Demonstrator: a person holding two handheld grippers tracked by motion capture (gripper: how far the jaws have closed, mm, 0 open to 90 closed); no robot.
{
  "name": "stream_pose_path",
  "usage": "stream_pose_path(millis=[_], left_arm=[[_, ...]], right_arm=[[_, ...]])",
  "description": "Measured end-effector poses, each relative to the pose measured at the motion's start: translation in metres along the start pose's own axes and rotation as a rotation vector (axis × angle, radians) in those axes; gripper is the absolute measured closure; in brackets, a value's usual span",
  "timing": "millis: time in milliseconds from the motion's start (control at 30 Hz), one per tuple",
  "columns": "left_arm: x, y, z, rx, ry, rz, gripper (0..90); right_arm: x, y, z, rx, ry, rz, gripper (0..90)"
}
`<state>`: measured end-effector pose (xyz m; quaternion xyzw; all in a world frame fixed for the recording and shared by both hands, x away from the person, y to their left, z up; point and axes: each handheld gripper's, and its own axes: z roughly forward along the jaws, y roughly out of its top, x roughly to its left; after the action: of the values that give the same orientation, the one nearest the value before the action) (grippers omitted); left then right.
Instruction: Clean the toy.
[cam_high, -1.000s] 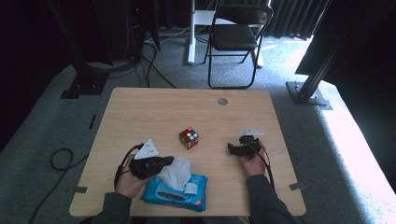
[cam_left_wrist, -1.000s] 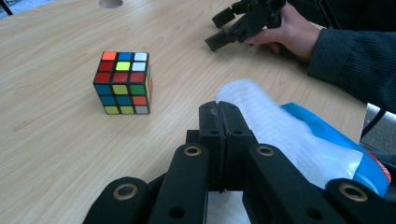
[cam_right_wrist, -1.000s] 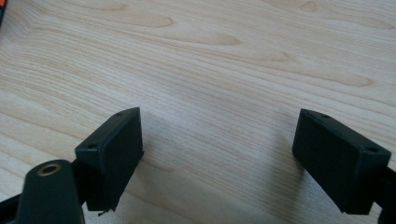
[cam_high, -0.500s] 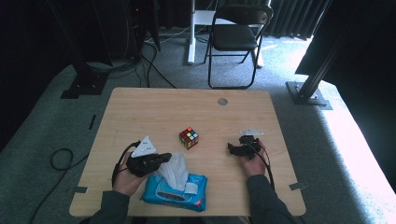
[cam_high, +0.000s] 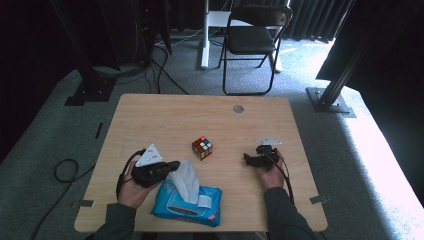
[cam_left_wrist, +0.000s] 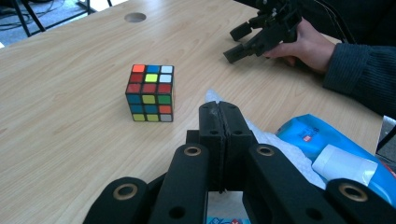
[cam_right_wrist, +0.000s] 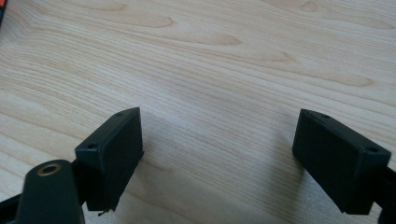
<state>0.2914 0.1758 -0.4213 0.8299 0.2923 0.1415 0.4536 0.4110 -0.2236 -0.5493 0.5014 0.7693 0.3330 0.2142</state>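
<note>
Nearest, the blue wipes pack (cam_high: 186, 202) lies at the table's (cam_high: 150, 120) front edge; the left gripper (cam_high: 172, 165), jaws pinched on a white wipe (cam_high: 186, 179), lifts it from the pack. Beyond stands the cube (cam_high: 202, 148) (its colours clearer in the left gripper view). Right of the cube, the right gripper (cam_high: 248, 158) rests wide open over bare wood.
</note>
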Motion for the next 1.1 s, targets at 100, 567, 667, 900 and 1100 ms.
stream_pose_path(millis=[100, 567, 667, 900, 1100], left_arm=[[0.001, 0.0, -0.002, -0.003, 0.006, -0.002, 89.4], [0.011, -0.001, -0.013, -0.035, 0.053, -0.036, 89.4], [0.013, 0.0, -0.014, -0.038, 0.059, -0.042, 89.4], [0.021, 0.005, -0.023, -0.063, 0.082, -0.046, 89.4], [0.025, 0.005, -0.031, -0.091, 0.123, -0.064, 89.4]], right_arm=[[0.0, 0.0, 0.0, 0.0, 0.0, 0.0, 15.8], [0.0, 0.0, 0.0, 0.0, 0.0, 0.0, 15.9], [0.0, 0.0, 0.0, 0.0, 0.0, 0.0, 15.9], [0.0, 0.0, 0.0, 0.0, 0.0, 0.0, 15.8], [0.0, 0.0, 0.0, 0.0, 0.0, 0.0, 15.9]])
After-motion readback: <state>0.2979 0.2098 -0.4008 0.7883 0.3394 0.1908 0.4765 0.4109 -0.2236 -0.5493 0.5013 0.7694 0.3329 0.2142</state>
